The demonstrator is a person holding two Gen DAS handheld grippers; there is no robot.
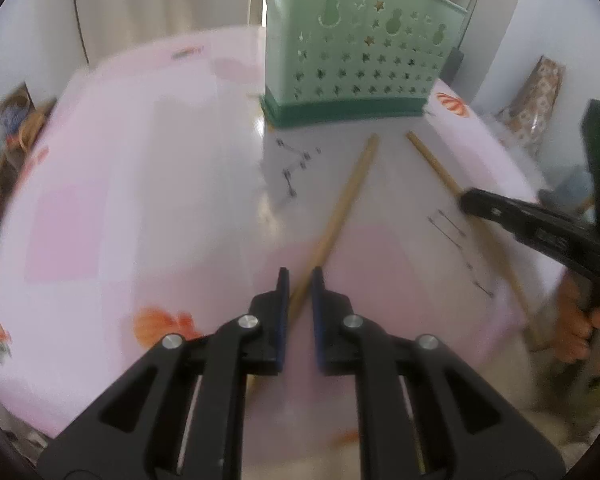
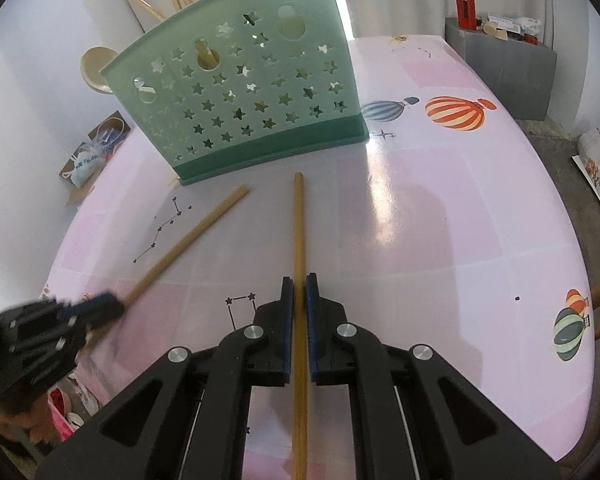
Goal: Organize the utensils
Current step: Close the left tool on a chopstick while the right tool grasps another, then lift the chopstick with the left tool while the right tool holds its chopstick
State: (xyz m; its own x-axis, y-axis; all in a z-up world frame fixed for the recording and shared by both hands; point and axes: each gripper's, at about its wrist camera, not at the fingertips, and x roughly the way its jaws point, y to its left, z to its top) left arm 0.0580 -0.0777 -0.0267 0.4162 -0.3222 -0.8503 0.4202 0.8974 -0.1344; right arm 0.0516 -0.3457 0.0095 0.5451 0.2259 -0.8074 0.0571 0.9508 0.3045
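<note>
1. Two wooden chopsticks: one (image 2: pixel 299 240) pinched in the right tool (image 2: pixel 299 286); the other (image 1: pixel 342 208) between the left tool's (image 1: pixel 299 280) parted jaws, contact unclear.
2. Green star-perforated utensil holder (image 2: pixel 252 96), upright just beyond both.
3. Pink balloon-print desk (image 2: pixel 440 220) beneath.

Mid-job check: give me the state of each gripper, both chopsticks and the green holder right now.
Left gripper: fingers straddle a chopstick, small gaps either side, not clamped.
Right gripper: shut on the other chopstick.
Left chopstick: lying flat on the table, tip toward the holder.
Right chopstick: held, pointing at the holder.
Green holder: upright, already holding some utensils.
</note>
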